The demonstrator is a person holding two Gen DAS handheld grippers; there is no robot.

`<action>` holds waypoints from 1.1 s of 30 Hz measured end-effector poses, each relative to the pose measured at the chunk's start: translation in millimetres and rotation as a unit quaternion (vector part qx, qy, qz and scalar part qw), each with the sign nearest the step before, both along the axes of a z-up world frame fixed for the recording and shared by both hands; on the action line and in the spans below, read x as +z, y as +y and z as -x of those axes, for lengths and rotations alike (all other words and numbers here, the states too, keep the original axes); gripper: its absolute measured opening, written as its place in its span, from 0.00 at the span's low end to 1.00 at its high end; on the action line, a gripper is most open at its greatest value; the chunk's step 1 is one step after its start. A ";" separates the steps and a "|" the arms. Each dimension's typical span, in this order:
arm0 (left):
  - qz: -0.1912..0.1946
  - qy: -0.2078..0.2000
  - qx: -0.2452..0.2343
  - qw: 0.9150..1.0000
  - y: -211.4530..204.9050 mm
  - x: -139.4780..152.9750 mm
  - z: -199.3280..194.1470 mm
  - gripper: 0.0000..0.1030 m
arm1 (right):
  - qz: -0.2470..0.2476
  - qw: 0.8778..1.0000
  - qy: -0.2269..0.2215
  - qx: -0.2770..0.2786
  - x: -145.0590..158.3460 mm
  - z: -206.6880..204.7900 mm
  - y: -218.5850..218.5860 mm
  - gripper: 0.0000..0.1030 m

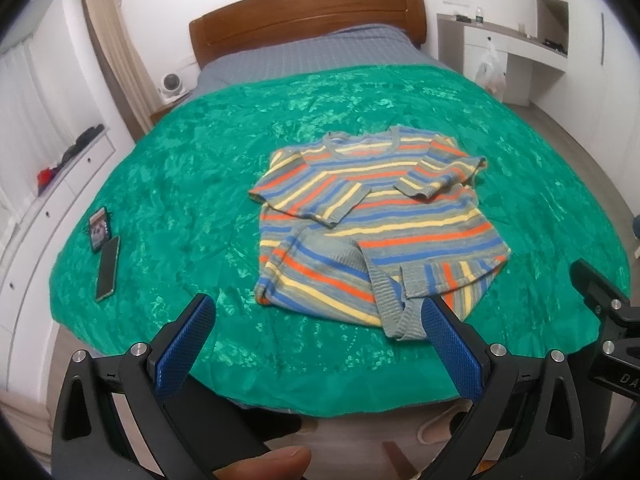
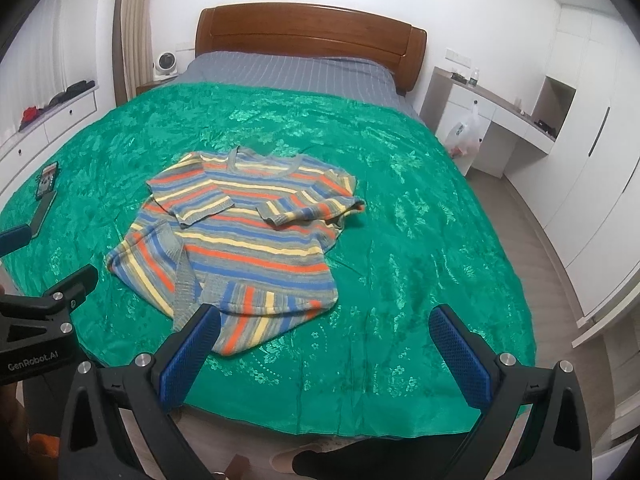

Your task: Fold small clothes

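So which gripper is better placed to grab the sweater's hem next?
Probably left. The left gripper is open with one finger right at the sweater hem; the right gripper mostly frames bare cover.

A striped sweater [image 1: 372,220] lay on a green bedspread [image 1: 180,168], its neck toward the wooden headboard [image 1: 308,16]. Both sleeves were folded in across the chest, and the lower left corner of the hem was turned up so the ribbed edge showed. The left gripper [image 1: 318,316] hung above the near edge of the bed with its blue-padded fingers [image 1: 184,348] spread wide and nothing between them; the right-hand finger overlapped the sweater's hem in the picture. Two phones [image 1: 104,250] lay side by side on the bedspread, well to the left of the sweater. Part of the right gripper [image 1: 608,320] showed at the right edge. A thumb [image 1: 268,462] showed at the bottom.
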State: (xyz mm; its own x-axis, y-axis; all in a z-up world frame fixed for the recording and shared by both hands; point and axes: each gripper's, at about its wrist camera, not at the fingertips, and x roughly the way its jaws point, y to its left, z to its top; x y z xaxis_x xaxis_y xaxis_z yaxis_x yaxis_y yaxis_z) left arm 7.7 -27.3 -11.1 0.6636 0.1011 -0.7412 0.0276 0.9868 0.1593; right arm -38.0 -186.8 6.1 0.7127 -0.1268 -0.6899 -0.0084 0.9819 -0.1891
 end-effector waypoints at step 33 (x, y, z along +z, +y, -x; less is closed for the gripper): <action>0.006 0.025 -0.003 1.000 1.6 -11.7 -2.6 1.00 | 0.059 0.997 0.014 -0.038 -4.1 -5.9 -7.7 1.00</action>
State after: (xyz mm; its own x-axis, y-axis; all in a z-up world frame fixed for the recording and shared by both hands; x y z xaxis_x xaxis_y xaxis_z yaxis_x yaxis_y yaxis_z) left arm 10.3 -25.8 -22.8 0.6263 0.0874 -0.7747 0.0412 0.9886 0.1449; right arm -32.1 -194.5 2.0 0.6789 -0.2603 -0.6866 0.0579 0.9511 -0.3033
